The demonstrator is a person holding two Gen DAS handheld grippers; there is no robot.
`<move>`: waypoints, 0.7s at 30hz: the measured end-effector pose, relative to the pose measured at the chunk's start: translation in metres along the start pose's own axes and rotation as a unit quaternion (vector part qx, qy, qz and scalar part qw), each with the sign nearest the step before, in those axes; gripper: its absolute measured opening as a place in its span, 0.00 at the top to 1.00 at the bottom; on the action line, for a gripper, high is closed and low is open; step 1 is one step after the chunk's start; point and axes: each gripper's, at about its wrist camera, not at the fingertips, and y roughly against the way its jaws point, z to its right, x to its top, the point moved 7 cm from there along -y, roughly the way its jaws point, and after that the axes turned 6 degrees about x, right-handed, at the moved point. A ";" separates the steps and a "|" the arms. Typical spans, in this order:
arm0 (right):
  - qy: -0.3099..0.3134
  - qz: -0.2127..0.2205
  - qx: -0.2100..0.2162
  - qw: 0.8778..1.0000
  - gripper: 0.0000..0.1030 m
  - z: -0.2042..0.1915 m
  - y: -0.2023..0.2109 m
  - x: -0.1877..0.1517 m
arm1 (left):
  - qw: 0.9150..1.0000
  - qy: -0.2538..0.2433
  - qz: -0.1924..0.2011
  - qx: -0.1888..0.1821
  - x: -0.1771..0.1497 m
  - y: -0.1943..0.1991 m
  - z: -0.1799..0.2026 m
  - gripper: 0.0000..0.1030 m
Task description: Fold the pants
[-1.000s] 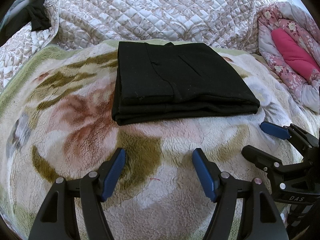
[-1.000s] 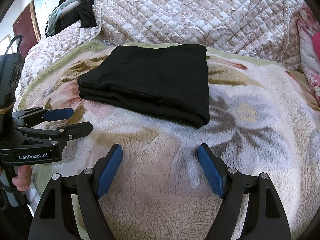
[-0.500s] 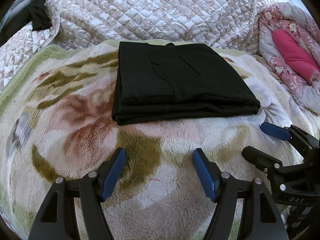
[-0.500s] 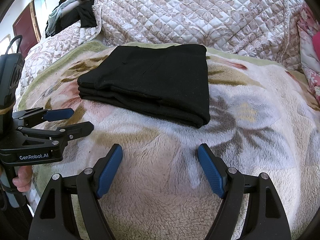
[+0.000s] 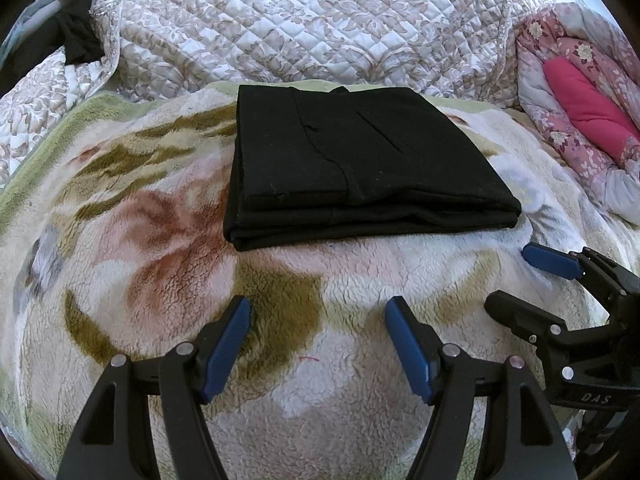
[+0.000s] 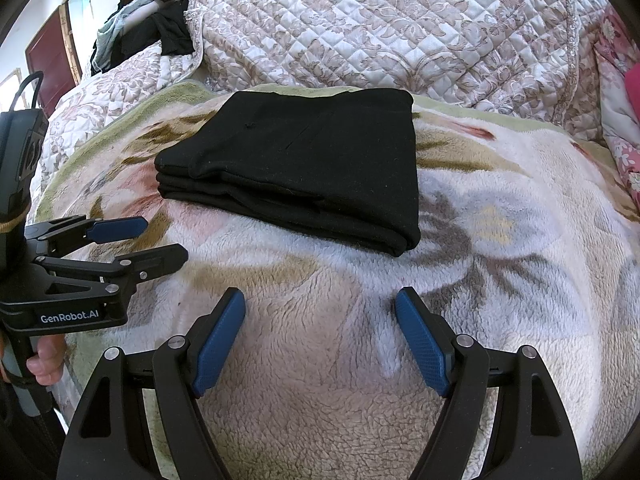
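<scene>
My fleece floral blanket (image 5: pixel 168 264) covers the bed; quilted bedspread (image 5: pixel 304 20) at twelve o'clock, pink floral quilt (image 5: pixel 576 92) at two, daylight.

Both views are bright with soft daylight and sharp focus; the shadows are weak. The fisheye lens bends the edges, and the corners are black.

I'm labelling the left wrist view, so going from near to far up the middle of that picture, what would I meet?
left gripper, jaws open → bare stretch of floral fleece blanket → folded black pants → green blanket edge → quilted bedspread
</scene>
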 end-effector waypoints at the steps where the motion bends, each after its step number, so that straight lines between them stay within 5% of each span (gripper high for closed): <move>1: 0.000 0.000 0.000 1.000 0.25 0.000 0.000 0.000 | 1.000 0.001 0.000 0.000 -0.001 0.000 -0.001 0.29; 21: -0.001 0.001 -0.001 1.000 0.25 0.000 0.000 0.000 | 1.000 0.003 -0.001 0.001 0.000 0.001 -0.001 0.29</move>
